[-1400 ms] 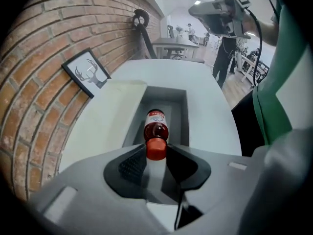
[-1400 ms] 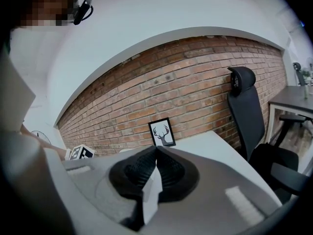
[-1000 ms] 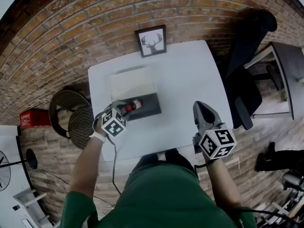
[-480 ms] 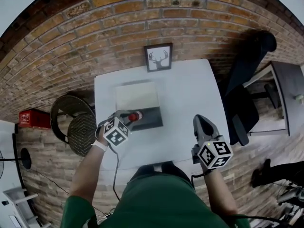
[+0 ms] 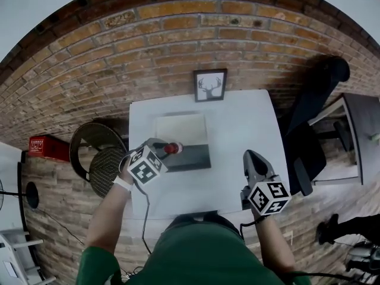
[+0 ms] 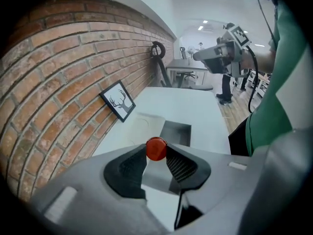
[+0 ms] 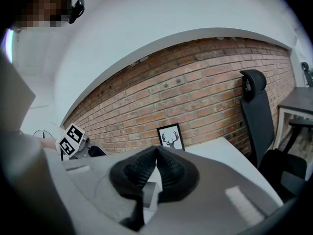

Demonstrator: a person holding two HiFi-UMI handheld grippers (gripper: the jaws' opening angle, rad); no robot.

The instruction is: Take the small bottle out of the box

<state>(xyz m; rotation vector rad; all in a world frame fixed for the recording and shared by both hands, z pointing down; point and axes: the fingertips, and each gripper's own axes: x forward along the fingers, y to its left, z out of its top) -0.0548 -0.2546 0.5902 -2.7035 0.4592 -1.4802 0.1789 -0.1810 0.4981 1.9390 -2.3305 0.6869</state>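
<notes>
My left gripper [image 5: 166, 150] is shut on the small bottle [image 5: 174, 148]; its red cap [image 6: 156, 149] sticks out between the two black pads in the left gripper view. The bottle hangs above the left end of the dark open box [image 5: 191, 157], whose pale lid [image 5: 181, 127] lies flipped back toward the wall. The box [image 6: 176, 132] also shows beyond the cap. My right gripper [image 5: 253, 161] is held at the table's right front, its tips touching with nothing between them [image 7: 156, 151].
A white table [image 5: 237, 123] stands against a brick wall. A framed deer picture [image 5: 209, 85] leans at its far edge. A black office chair [image 5: 309, 117] is to the right, round stools [image 5: 98, 153] to the left.
The head camera has tilted, so the whole scene sits lower and more to the right. The left gripper keeps the bottle raised over the box's left end. The right gripper holds its place.
</notes>
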